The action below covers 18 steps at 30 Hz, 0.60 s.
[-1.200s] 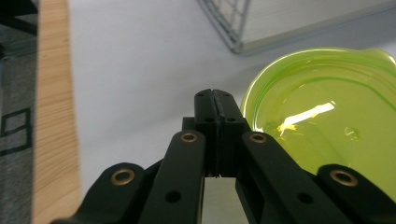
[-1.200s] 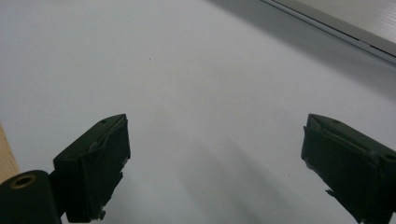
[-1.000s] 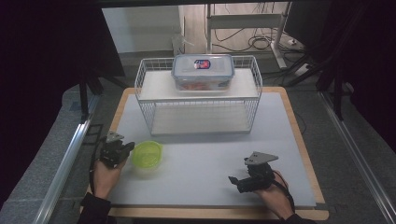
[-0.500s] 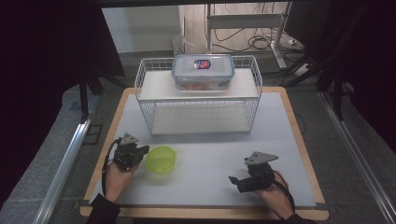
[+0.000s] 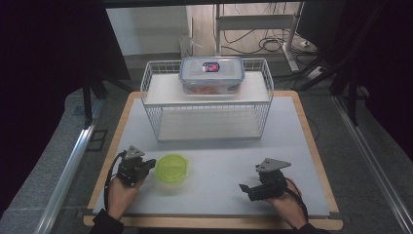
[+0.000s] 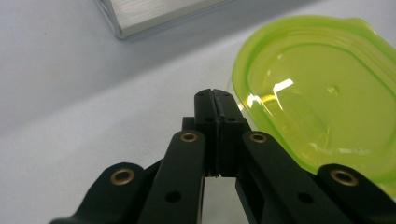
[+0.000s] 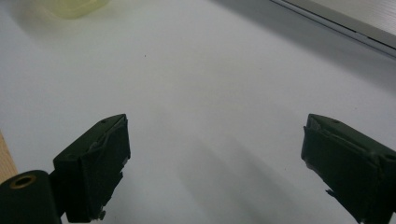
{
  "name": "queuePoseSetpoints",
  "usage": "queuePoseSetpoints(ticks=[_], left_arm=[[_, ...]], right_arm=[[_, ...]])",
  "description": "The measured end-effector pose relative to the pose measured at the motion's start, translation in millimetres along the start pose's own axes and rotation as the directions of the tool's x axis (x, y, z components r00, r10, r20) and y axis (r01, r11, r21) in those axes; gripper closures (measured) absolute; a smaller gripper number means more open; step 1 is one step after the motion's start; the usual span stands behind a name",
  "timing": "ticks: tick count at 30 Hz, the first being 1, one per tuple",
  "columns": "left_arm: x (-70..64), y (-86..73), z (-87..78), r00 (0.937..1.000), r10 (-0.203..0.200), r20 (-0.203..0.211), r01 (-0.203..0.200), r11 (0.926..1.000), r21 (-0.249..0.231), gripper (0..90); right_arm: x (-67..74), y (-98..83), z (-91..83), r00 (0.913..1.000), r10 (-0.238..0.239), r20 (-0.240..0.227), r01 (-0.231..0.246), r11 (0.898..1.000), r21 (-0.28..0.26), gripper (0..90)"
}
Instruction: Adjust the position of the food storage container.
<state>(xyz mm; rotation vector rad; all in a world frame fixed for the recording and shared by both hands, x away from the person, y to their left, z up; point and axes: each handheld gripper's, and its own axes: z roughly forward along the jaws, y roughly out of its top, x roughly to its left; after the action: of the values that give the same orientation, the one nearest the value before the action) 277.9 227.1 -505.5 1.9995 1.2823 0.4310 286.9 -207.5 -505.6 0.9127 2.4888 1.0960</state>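
Note:
A round translucent green lid (image 5: 171, 168) lies flat on the white mat at the front left. My left gripper (image 5: 150, 165) is just left of it, shut, with its closed tips against the lid's rim. In the left gripper view the two jaws meet with nothing between them (image 6: 213, 95), and the green lid (image 6: 322, 93) lies directly to their right. My right gripper (image 5: 246, 189) rests low over the mat at the front right, open and pointing left. Bare mat lies between its wide-apart jaws (image 7: 215, 154), and the lid (image 7: 77, 7) shows as a blur far off.
A white wire rack (image 5: 207, 105) stands at the back middle of the mat. A clear lidded food box (image 5: 211, 74) sits on its upper shelf. The table's wooden edge (image 5: 321, 161) frames the mat, and a metal rail (image 5: 68, 165) runs along the left.
My left gripper has slid to the right across the mat, and the green lid has moved right with it. The right gripper has stayed where it was.

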Motion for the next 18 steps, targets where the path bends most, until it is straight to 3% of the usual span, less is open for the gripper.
queuePoseSetpoints(ticks=[9,18], left_arm=[[-4.0,-3.0,-0.1,1.0,-0.005,0.005,0.005,0.9998,0.017,90.0],[-15.7,-1.8,8.0,0.9991,0.021,0.036,-0.023,0.9984,0.053,90.0]], right_arm=[[0.0,-0.2,0.7,1.0,0.001,-0.002,-0.001,1.0,0.003,7.6],[0.3,-0.5,1.5,1.0,0.001,-0.005,-0.001,1.0,0.01,7.7]])
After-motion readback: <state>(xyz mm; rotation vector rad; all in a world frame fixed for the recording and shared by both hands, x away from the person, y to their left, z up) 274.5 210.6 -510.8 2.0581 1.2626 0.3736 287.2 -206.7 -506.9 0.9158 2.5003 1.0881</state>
